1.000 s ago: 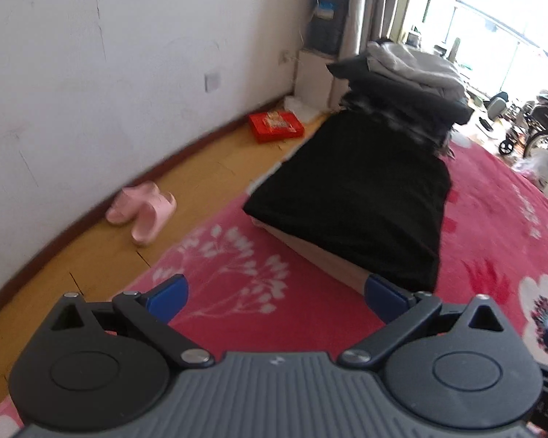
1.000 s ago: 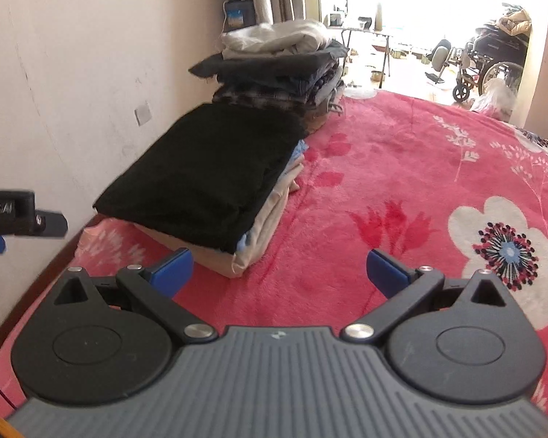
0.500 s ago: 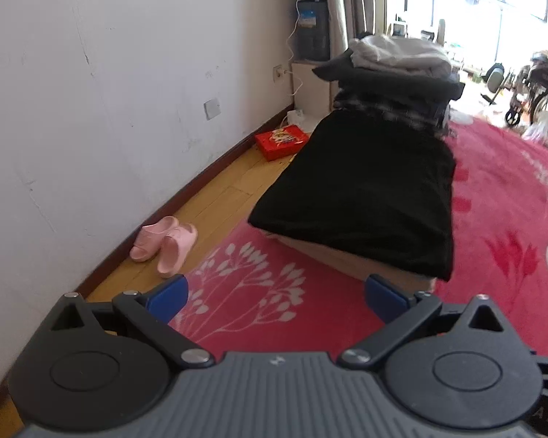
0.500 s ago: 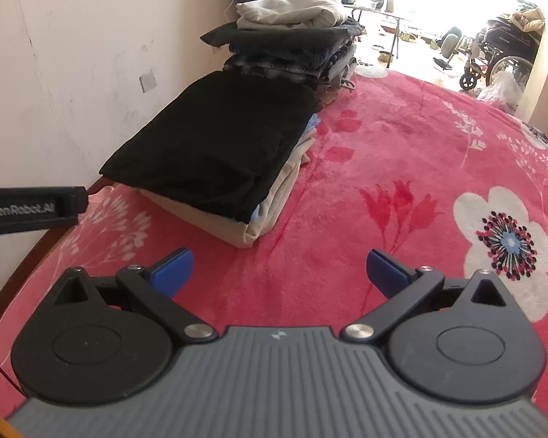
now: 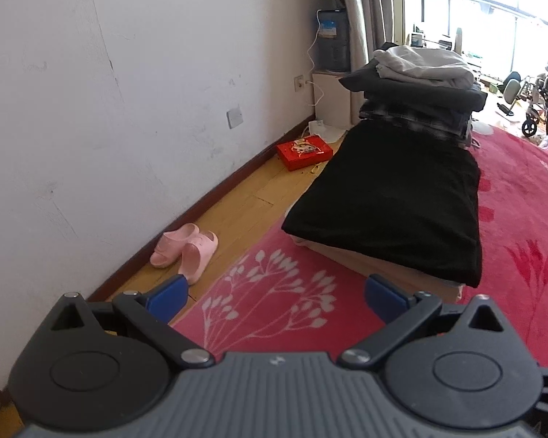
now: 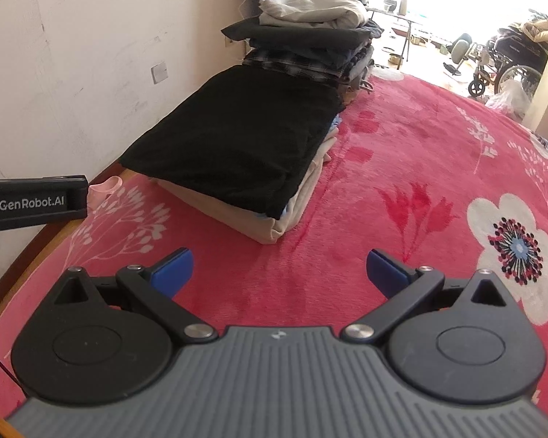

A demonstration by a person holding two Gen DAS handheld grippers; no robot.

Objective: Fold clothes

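Both grippers were held above the bed with nothing between their fingers: our left gripper (image 5: 274, 294) had its two blue-tipped fingers spread wide, and our right gripper (image 6: 279, 270) was spread the same way. We kept each clear of the cloth, over the red floral blanket (image 6: 402, 168).

Counts. We logged two piles of folded clothes on the blanket, along the edge nearest the wall. The near pile (image 6: 237, 146) was topped by one black garment (image 5: 394, 204); under it we saw a beige layer (image 6: 237, 215), and slivers of blue at the right-hand edge. How many pieces lay beneath we could not tell. The far pile (image 6: 307, 47) touched the near one and stood taller: a pale grey garment (image 5: 423, 64) on top, dark pieces below, one plaid layer (image 6: 296, 62) near the bottom.

On the wooden floor (image 5: 252, 200) we counted two pink slippers (image 5: 184, 250) side by side near the skirting, and one red box (image 5: 303, 151) further along. One white wall plate (image 5: 235, 117) was on the wall.

Writing. We read "GenRobot.AI" in white on the black side of the left gripper (image 6: 33, 202), visible at the left edge of the right wrist view. Printing on the red box was too small to read.
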